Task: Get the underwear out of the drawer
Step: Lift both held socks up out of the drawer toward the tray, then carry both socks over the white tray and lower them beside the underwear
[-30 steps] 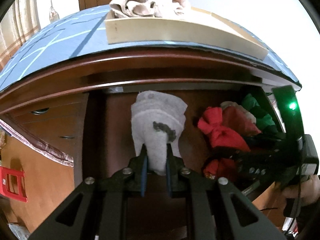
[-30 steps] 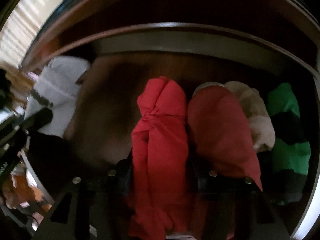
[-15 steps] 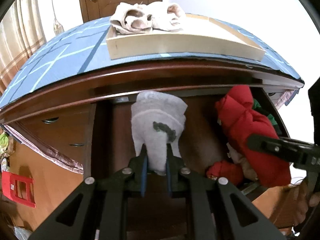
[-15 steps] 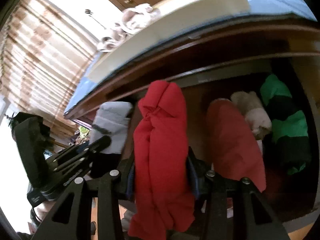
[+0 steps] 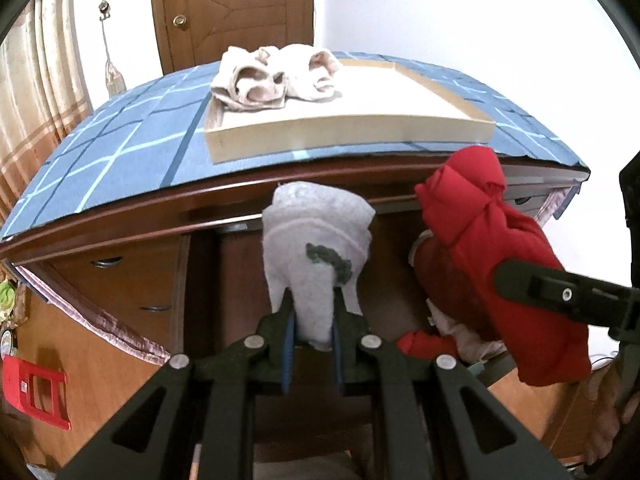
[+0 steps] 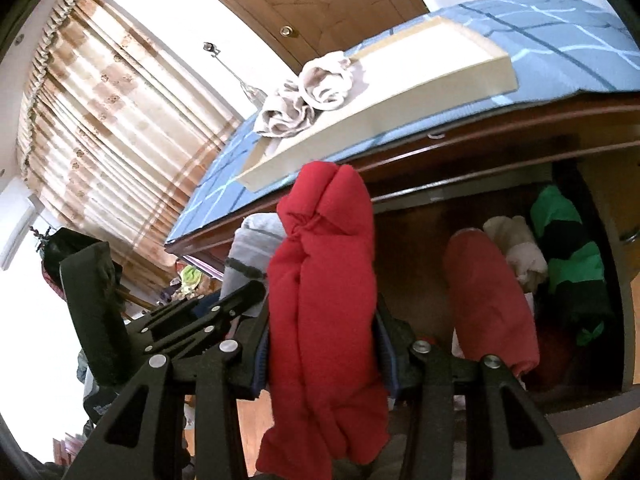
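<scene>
My left gripper [image 5: 311, 312] is shut on a folded grey underwear [image 5: 316, 248] with a dark mark, held up in front of the open wooden drawer [image 5: 200, 280]. My right gripper [image 6: 322, 336] is shut on a rolled red underwear [image 6: 324, 292], lifted above the drawer; the same red roll [image 5: 488, 264] shows at the right of the left wrist view. Inside the drawer [image 6: 416, 280] lie another red roll [image 6: 488, 300], a cream one [image 6: 520, 252] and a green-and-black one [image 6: 568, 256].
On the blue checked cloth [image 5: 120, 148] covering the dresser top stands a shallow cream tray [image 5: 348, 120] with beige rolled garments [image 5: 272, 78] at its far left corner. A wooden door [image 5: 232, 12] and curtains [image 6: 112, 112] lie behind. A red stool [image 5: 34, 392] sits low left.
Both grippers have risen with their garments. The red roll has come up out of the drawer to the level of the dresser top, and the right view has tilted up toward the tray.
</scene>
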Motion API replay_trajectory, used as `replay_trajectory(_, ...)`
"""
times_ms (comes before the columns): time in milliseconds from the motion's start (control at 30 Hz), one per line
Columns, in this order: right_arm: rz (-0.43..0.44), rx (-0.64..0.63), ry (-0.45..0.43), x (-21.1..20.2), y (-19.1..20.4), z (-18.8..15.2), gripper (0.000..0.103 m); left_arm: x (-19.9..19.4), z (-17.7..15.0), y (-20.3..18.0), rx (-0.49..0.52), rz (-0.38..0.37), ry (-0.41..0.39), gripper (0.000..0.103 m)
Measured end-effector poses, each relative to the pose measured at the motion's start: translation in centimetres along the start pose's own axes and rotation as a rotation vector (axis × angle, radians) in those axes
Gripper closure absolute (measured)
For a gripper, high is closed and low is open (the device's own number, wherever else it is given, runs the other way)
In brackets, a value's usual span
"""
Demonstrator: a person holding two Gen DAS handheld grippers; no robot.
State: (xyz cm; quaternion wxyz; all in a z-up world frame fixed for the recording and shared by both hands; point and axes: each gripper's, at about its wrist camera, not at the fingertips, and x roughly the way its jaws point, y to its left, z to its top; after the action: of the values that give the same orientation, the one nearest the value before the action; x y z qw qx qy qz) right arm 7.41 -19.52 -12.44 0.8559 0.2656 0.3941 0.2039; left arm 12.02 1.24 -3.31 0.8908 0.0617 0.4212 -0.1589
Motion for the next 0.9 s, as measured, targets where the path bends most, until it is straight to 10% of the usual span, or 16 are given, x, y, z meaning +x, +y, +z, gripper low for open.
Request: replay_trajectory(900, 0.026, -0.037, -0.199, -3.2, 2.9, 9.0, 0.056, -2.8, 8.6, -2.1, 0.021, -0.047, -0.214, 0.090)
